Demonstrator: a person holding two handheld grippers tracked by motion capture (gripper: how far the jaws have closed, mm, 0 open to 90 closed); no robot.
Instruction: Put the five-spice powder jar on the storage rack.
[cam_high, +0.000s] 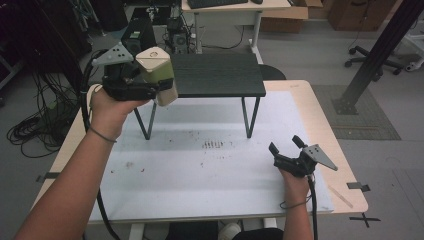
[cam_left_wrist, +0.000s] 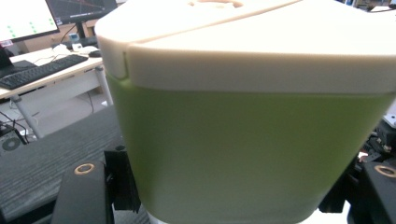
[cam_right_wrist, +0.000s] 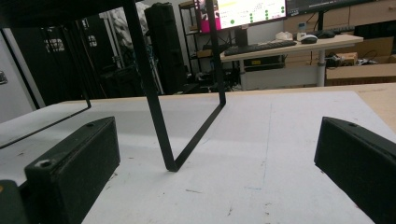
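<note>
A pale green container with a cream lid (cam_high: 156, 74) is held in the air at the left end of the small black raised shelf (cam_high: 220, 75). My left gripper (cam_high: 152, 87) is shut on it, and in the left gripper view the container (cam_left_wrist: 243, 149) sits between the two black jaws with its lid on top. My right gripper (cam_high: 286, 145) rests low over the white mat near the table's right side, its jaws wide apart and nothing between them. From the right gripper view the shelf's black wire leg (cam_right_wrist: 161, 116) stands ahead on the mat.
A white mat (cam_high: 200, 170) covers the wooden table (cam_high: 325, 130), with dark specks near its middle. The shelf stands on thin black legs (cam_high: 248, 117) at the back. Beyond the table are a desk (cam_high: 225, 12), cables on the floor and a black frame post (cam_high: 380, 50).
</note>
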